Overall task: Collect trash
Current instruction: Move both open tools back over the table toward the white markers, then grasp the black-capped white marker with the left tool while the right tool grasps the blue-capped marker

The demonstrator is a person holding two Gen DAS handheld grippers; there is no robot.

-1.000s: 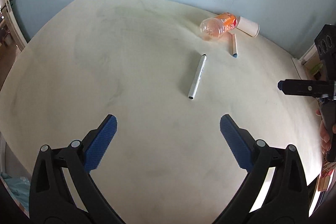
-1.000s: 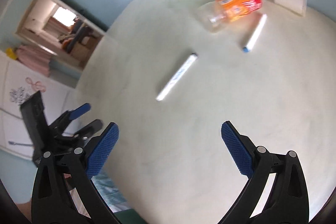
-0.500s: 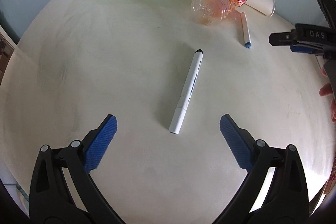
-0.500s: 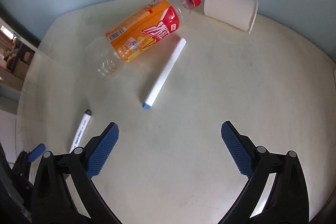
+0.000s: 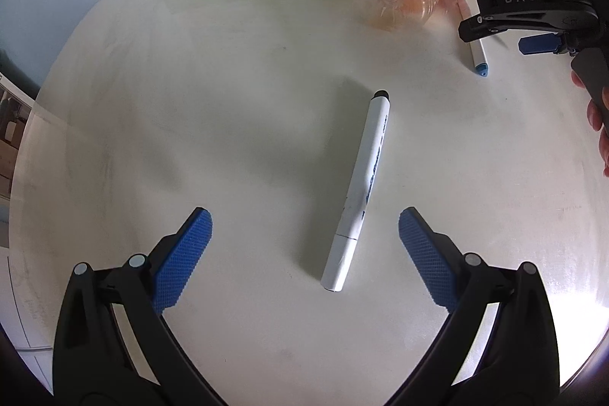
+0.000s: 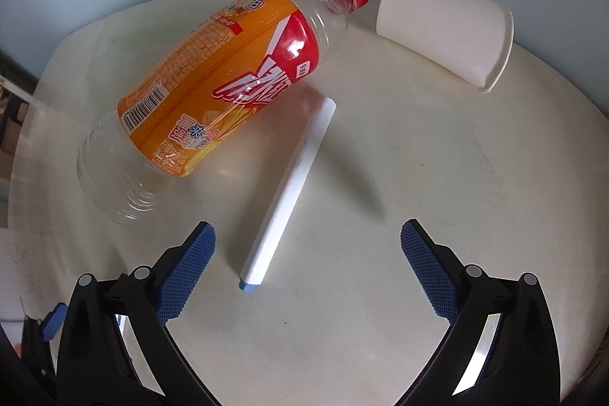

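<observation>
Black-tipped marker (image 5: 357, 193) is now lying between my left tongs (image 5: 304, 238), blue-tipped marker (image 6: 289, 193) between my right tongs (image 6: 306, 250), both flat on the worktop (image 5: 190, 101). Both tongs are gaping, empty. Half a second ago both markers were sitting farther off; I'm closing in. Bottle (image 6: 213, 82) and paper cup (image 6: 445, 29) are lying beyond.

Soft daylight is filling both views, and focus is holding sharp throughout. Glare is washing out the table (image 5: 586, 299) at its near right edge. The black-tipped marker (image 5: 359, 193) is throwing a faint shadow leftward, as is the plastic bottle (image 6: 213, 78). Fisheye distortion is bending the table rim, and dark vignetting is closing the corners.
</observation>
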